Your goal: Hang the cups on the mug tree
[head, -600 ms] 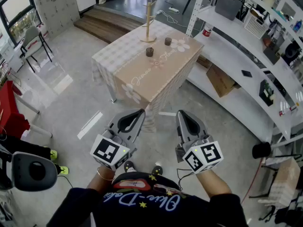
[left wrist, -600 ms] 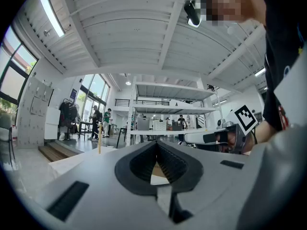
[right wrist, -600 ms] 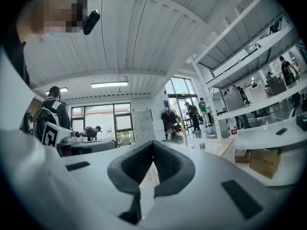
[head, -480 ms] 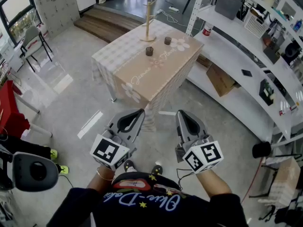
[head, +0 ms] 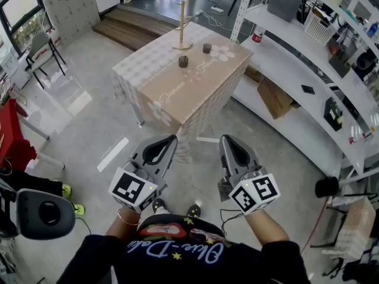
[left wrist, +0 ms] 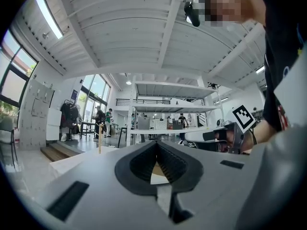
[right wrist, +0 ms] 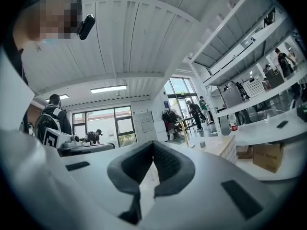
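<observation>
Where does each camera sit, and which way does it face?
Head view: on the person's head, facing steeply down at table, mug tree, forearms, left hand-held gripper and right hand-held gripper.
Left gripper view: on the left hand-held gripper, facing forward along its closed jaws; torso at right.
Right gripper view: on the right hand-held gripper, forward along its closed jaws; torso at left.
Shared: both gripper views catch the mug tree.
</observation>
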{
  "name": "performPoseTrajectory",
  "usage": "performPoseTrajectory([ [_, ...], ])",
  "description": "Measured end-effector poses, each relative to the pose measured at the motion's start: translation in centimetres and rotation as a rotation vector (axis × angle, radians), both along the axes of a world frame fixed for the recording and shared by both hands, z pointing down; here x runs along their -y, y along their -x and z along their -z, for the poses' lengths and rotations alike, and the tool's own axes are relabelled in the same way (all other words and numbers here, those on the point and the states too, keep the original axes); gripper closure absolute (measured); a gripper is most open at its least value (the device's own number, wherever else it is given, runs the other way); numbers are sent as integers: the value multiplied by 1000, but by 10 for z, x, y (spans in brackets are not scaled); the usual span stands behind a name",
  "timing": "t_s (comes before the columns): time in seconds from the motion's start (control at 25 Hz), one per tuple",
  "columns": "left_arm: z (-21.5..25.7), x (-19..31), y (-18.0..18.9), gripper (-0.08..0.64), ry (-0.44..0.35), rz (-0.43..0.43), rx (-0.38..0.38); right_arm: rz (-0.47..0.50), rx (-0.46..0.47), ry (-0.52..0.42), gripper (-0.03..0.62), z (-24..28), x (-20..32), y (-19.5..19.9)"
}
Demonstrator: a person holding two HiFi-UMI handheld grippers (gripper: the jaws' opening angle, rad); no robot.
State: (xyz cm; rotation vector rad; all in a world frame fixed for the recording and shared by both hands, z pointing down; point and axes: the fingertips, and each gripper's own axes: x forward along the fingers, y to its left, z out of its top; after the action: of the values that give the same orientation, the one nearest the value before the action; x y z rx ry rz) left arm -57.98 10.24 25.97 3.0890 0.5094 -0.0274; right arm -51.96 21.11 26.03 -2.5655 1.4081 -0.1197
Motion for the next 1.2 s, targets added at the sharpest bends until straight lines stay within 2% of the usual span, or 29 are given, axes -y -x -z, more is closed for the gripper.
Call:
performPoseTrajectory([
  [0.56, -2, -45, -17, 551, -7, 44, 4, 25, -10, 5, 583, -2, -46, -14],
  [0.8, -6, -71, -24, 551, -11, 38, -2, 48, -25, 21, 583, -7, -72, -19],
  [1.2, -12, -75, -49, 551, -7, 21, 6, 32, -12, 14, 583, -14, -80, -41],
])
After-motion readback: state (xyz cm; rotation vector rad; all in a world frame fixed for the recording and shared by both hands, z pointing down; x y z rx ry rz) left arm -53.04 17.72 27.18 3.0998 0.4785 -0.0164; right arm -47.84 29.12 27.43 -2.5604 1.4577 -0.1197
